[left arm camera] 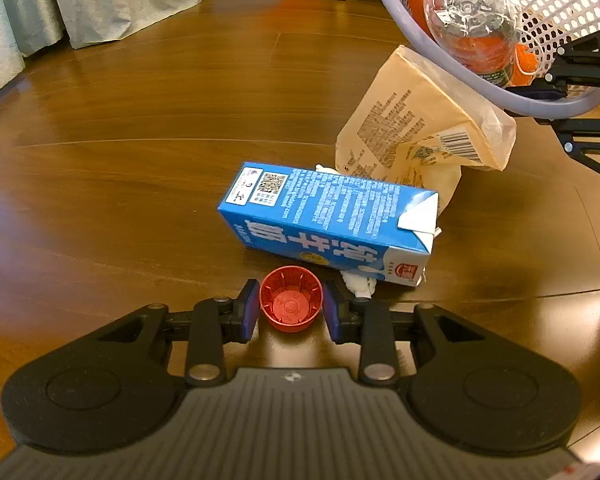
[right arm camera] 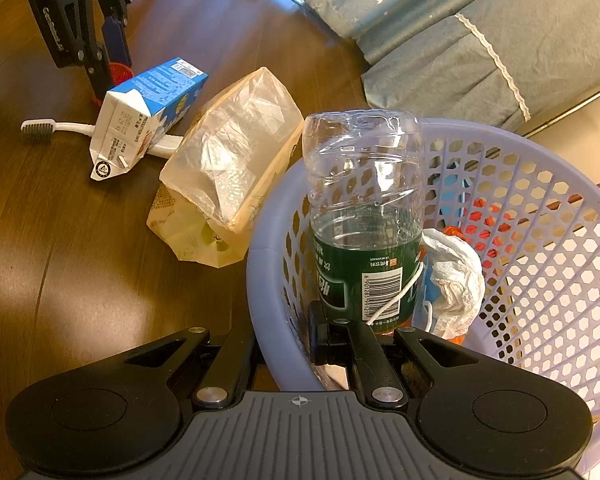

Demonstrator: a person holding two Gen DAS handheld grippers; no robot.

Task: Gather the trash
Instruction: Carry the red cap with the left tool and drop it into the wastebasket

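Wooden floor (left arm camera: 120, 128), left tool (left arm camera: 291, 309) pads flanking upturned red cap (left arm camera: 291, 303), right tool (right arm camera: 288, 340) clamping basket (right arm camera: 260, 264) rim.

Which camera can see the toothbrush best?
The right wrist view: the toothbrush lies on the floor, its handle running under the milk carton. The left wrist view shows only white bits poking out beside that carton.
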